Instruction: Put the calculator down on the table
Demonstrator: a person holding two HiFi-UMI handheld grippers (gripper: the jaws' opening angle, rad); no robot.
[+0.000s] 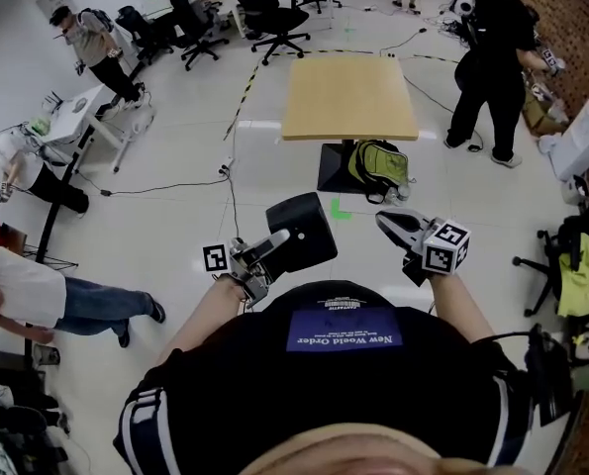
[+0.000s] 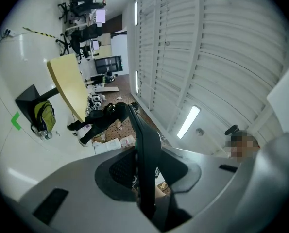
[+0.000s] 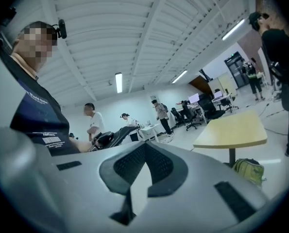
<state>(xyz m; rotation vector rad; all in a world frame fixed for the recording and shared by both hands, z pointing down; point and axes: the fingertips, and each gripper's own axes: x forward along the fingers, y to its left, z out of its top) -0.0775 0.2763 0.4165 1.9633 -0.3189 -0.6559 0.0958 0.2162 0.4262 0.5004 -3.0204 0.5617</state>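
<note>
A flat black calculator [image 1: 304,231] is held in front of the person's chest, with my left gripper [image 1: 274,243] shut on its near edge. In the left gripper view the calculator [image 2: 145,164] shows edge-on and stands up between the jaws of the left gripper [image 2: 143,181]. My right gripper [image 1: 385,220] is to the right of it at about the same height, shut, with nothing in it; in the right gripper view the tips of the right gripper [image 3: 142,147] meet. The light wooden table [image 1: 348,97] stands ahead on the white floor, with nothing on its top.
A green backpack [image 1: 378,166] leans at the table's black base, beside a green tape mark [image 1: 342,209]. A person in black [image 1: 492,57] stands right of the table. Office chairs [image 1: 269,8] and desks are behind it, and other people are at the left.
</note>
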